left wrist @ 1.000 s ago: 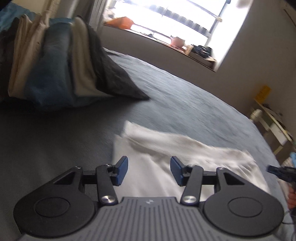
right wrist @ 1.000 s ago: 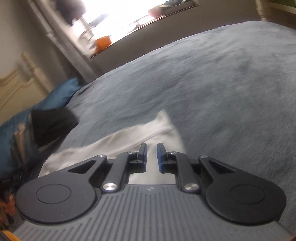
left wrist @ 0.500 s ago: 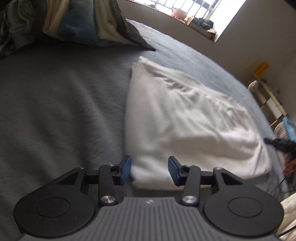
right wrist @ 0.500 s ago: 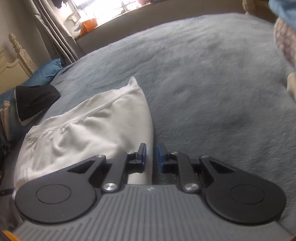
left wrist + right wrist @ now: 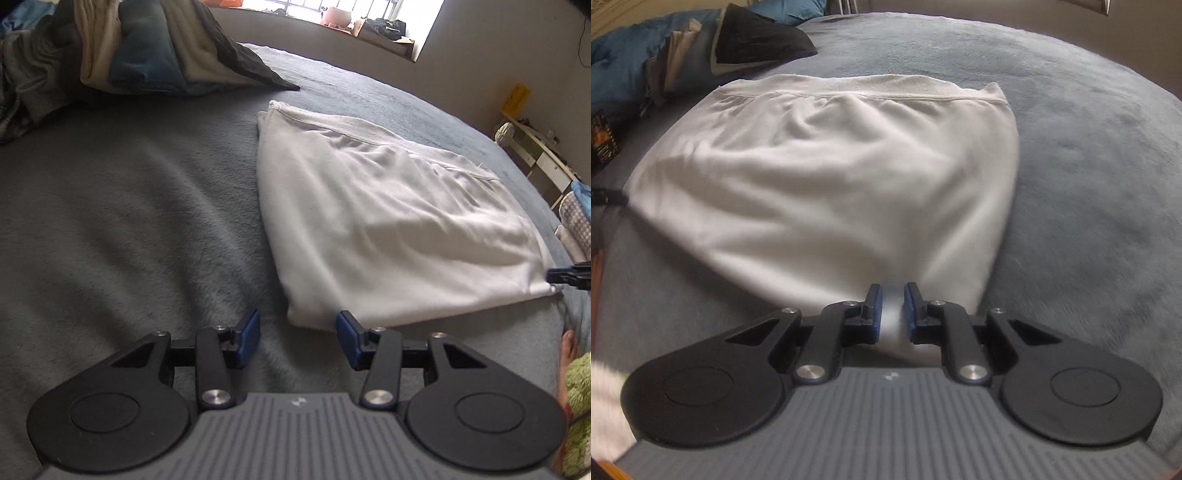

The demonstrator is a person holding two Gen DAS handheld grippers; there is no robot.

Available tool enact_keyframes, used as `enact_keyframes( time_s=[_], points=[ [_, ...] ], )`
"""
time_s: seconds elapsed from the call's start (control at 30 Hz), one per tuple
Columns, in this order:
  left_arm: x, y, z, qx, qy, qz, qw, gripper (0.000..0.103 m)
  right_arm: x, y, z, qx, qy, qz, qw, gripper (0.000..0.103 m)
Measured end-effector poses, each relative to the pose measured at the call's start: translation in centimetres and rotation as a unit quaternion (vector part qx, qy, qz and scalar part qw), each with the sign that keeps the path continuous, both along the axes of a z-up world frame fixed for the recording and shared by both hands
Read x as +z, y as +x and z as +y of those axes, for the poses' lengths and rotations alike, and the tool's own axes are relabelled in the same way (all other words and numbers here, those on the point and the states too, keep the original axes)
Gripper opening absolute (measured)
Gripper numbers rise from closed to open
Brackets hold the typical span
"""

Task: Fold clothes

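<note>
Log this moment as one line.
stage: folding | left hand-held gripper: open, empty | right hand-held gripper: shut on white garment | garment: folded on bed

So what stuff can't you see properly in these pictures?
- Left wrist view: the right gripper is cut off by the picture's edge; only its tips show by the white garment.
- Right wrist view: the garment's near edge is blurred, and the gripper body hides it beyond the pads.
- Both views: the clothes pile is cut off by the edges, so single pieces can't be counted.
</note>
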State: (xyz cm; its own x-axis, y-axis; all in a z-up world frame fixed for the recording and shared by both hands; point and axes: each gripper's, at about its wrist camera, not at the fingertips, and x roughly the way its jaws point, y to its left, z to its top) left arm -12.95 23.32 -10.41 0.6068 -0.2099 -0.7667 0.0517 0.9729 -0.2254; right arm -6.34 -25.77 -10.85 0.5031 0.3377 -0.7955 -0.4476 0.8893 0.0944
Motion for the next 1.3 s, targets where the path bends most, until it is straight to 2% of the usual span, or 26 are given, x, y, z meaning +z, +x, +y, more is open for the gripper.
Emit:
enact_keyframes(
  time_s=[0.1,0.2,0.3,0.47,0.5,0.6,0.63,0.73,0.8,0.83,0.87,0.93,1.03,1.13,1.3],
  points=[
    [1.3,-0.3,0.2,-0.004,0.023,-0.001,0.9997,0.048,0.6,-1.2,-0.9,-0.005,-0.041,0.016,0.999,0.015],
    [3.4,0.3,0.0,-0.010,0.036,-0.027,0.9989,0.051,1.4,-1.8,-1.7,-0.004,-0.086,0.023,0.996,0.016],
    [5.6,1.0,-0.1,-0.016,0.047,-0.055,0.9973,0.058,3.4,-1.3,-1.9,-0.009,-0.075,0.002,0.997,0.019],
    [6.9,5.5,-5.1,-0.076,0.051,-0.055,0.9943,0.072,6.3,2.0,1.8,-0.003,-0.010,-0.042,0.999,0.042],
    [6.9,6.4,-6.6,-0.087,0.058,-0.054,0.9930,0.074,6.6,2.8,3.0,0.003,0.001,-0.046,0.999,0.044],
    [6.7,8.9,-10.9,-0.108,0.073,-0.050,0.9902,0.080,6.6,4.8,6.8,0.017,0.004,-0.058,0.998,0.050],
    [6.4,9.7,-12.2,-0.106,0.076,-0.041,0.9906,0.087,6.3,5.3,7.8,0.014,0.003,-0.059,0.998,0.054],
    [4.7,11.8,-15.6,-0.079,0.103,0.008,0.9915,0.089,5.4,6.6,10.5,0.001,-0.005,-0.050,0.999,0.058],
    [3.3,12.4,-17.2,-0.072,0.133,0.030,0.9880,0.089,4.9,7.0,11.7,-0.008,-0.013,-0.049,0.999,0.066],
    [2.6,12.7,-18.0,-0.069,0.149,0.040,0.9856,0.089,4.6,7.0,12.0,-0.013,-0.014,-0.052,0.998,0.075],
    [1.9,12.8,-18.3,-0.065,0.156,0.049,0.9843,0.090,4.3,7.1,12.2,-0.020,-0.016,-0.054,0.998,0.083],
    [0.6,12.8,-18.6,-0.056,0.164,0.068,0.9826,0.096,3.2,7.3,12.6,-0.030,-0.022,-0.047,0.998,0.085],
    [0.2,12.8,-18.9,-0.047,0.173,0.067,0.9815,0.102,0.8,7.6,13.2,-0.040,-0.053,-0.009,0.998,0.089],
    [0.1,13.3,-18.8,-0.040,0.170,0.076,0.9816,0.103,-0.3,6.9,13.6,-0.044,-0.076,-0.029,0.996,0.102],
    [0.0,13.7,-18.8,-0.035,0.173,0.082,0.9809,0.103,-0.4,7.2,13.4,-0.064,-0.065,-0.019,0.996,0.102]
  ],
)
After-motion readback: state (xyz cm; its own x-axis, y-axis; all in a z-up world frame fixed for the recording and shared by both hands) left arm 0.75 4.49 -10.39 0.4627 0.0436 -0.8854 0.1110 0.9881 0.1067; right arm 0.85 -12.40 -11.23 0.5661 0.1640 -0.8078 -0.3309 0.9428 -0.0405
